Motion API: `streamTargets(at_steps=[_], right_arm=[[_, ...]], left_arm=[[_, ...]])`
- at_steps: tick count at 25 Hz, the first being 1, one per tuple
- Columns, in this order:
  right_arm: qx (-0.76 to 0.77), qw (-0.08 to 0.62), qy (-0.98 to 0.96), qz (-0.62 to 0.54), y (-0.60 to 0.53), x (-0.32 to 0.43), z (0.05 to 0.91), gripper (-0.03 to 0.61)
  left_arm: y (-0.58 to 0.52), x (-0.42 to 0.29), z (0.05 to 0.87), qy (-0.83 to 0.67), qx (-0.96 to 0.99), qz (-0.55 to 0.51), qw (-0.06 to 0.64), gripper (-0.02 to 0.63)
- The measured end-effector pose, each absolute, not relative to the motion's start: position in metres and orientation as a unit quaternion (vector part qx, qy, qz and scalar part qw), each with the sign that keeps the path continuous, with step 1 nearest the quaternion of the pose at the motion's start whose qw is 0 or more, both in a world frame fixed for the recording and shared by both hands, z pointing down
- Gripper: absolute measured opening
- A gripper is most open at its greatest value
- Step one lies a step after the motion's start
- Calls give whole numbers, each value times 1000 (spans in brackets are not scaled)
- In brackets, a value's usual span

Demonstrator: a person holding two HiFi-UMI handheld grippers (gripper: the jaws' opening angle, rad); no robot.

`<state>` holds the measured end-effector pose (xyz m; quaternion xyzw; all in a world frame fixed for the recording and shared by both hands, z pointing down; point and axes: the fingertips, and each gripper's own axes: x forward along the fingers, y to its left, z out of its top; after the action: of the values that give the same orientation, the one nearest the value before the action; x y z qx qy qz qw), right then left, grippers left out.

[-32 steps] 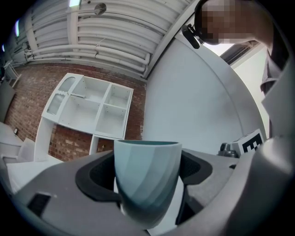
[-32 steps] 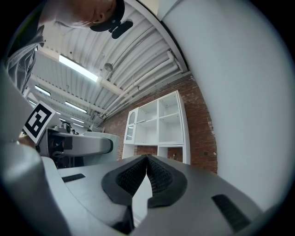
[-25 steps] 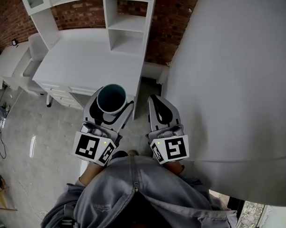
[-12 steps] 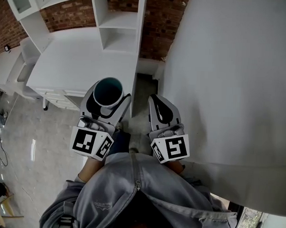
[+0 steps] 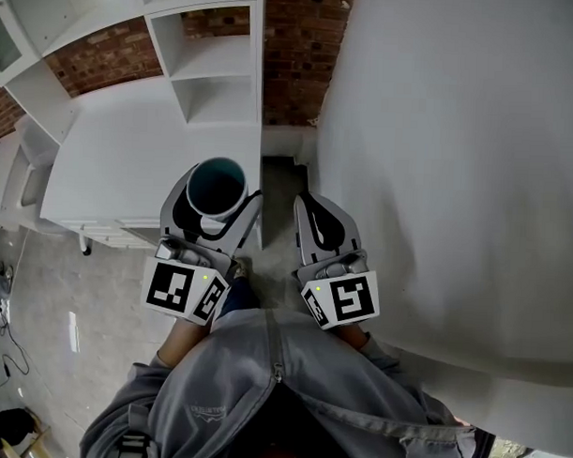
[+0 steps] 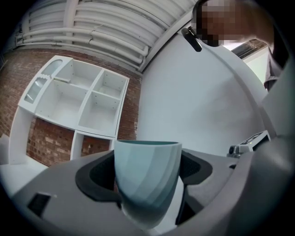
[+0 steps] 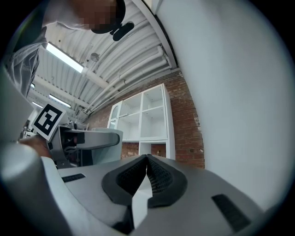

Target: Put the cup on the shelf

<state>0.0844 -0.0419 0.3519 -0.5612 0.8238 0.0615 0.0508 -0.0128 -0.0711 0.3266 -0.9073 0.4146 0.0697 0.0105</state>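
A pale teal cup [image 5: 216, 187] with a dark teal inside stands upright between the jaws of my left gripper [image 5: 213, 194], which is shut on it. In the left gripper view the cup [image 6: 146, 183] fills the middle, clamped by the black pads. My right gripper [image 5: 317, 215] is beside it on the right, shut with nothing in it; its pads meet in the right gripper view [image 7: 146, 173]. The white shelf unit [image 5: 212, 75] with open cubbies stands ahead on a white desk, against a brick wall.
A white desk [image 5: 139, 162] lies ahead and to the left, with drawers at its front edge. A large white curved surface [image 5: 458, 164] fills the right side. A narrow gap of floor [image 5: 278, 204] runs between them. Grey floor with cables is at the left.
The view has shifted forward: the desk and shelf unit now sit closer and lower in the head view. Both grippers keep their hold and their places relative to the body.
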Motion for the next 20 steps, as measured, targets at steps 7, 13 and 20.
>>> streamTargets(at_steps=[7,13,20], right_arm=[[-565,46,821,70,-112,63,343,28],[-570,35,817,76,-167,38,341,28],[-589,33,803,83,-214,26,336,28]], left_arm=[[-140,-31,329,401,-913,70,0,388],[-196,-45,332,378,-923,74,-7,388],[-243,-50,330,345,-936,67,-6,388]])
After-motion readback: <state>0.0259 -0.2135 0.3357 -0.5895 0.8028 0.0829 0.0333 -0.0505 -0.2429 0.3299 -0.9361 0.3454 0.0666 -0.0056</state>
